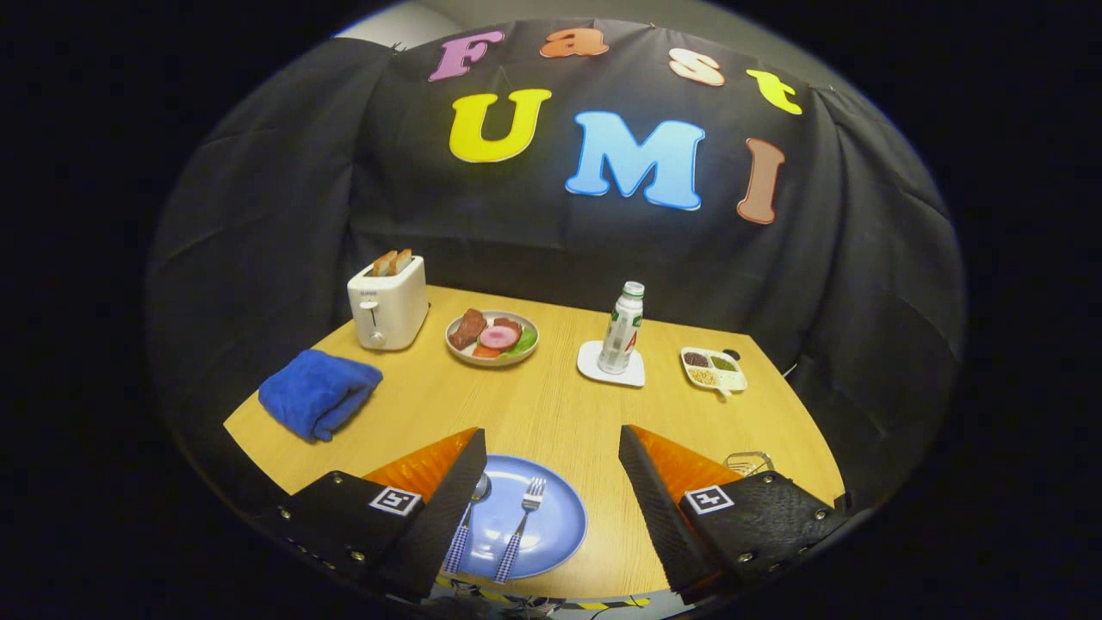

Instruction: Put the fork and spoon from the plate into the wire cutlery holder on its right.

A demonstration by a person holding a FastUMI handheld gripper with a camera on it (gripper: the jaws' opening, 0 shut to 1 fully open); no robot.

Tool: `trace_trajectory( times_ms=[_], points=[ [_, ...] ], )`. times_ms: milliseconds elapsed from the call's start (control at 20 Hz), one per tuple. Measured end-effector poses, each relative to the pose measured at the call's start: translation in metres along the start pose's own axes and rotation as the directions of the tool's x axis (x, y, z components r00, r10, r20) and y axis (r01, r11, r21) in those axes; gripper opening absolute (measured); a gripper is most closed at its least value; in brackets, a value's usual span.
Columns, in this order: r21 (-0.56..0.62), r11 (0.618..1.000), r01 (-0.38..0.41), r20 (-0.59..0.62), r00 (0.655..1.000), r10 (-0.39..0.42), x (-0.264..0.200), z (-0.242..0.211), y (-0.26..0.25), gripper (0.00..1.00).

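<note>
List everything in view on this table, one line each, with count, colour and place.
Round blue plate: one, between the fingers.
Checked-handled fork: one, on the plate.
Checked-handled spoon: one, on the plate, beside the left finger.
Wire cutlery holder: one, metal, behind the right finger.
Blue cloth: one, folded, left.
White toaster: one, toast inside, far left.
Food plate: one, beside the toaster.
Bottle: one, on a white coaster.
Divided white dish: one, far right.
Wooden table: one.
Gripper: one, open, empty.

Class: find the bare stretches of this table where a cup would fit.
Free: the middle of the table, between the food plate, coaster and blue plate; also between blue towel and the open gripper. Crowded: the far edge, toaster to condiment tray.
</note>
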State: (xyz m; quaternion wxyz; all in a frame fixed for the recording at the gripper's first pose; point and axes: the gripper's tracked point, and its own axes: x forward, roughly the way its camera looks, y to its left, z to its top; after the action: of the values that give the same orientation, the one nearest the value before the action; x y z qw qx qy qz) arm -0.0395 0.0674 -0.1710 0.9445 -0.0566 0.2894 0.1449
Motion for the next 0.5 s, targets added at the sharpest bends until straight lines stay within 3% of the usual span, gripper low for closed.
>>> trace_trajectory(
  times_ms=[300, 500],
  points=[
    [-0.024, 0.999, -0.023, -0.12, 0.993, 0.02, 0.007, -0.036, 0.008, 0.96],
    [-0.013, 0.999, -0.04, -0.261, 0.965, 0.035, 0.015, -0.076, 0.012, 0.96]
  ],
)
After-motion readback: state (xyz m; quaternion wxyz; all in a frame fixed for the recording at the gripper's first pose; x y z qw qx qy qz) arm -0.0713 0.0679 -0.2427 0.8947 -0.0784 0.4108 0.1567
